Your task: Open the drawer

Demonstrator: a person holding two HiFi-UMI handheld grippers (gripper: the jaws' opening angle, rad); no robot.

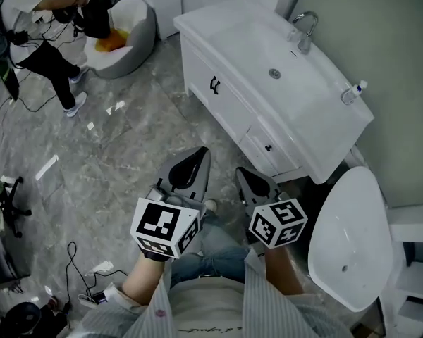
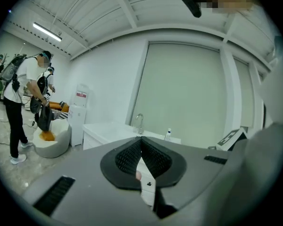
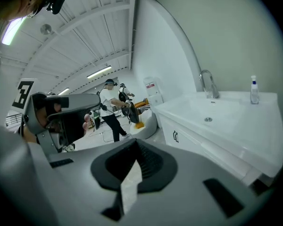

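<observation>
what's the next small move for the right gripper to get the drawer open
Probably carry the right gripper forward to the knob on the small drawer, parting its jaws on the way. It hangs short of the vanity, the drawer front is closed, and its jaws are together on nothing.

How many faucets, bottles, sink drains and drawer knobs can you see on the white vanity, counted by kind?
faucet: 1
bottle: 1
sink drain: 1
drawer knob: 1
Total: 4
</observation>
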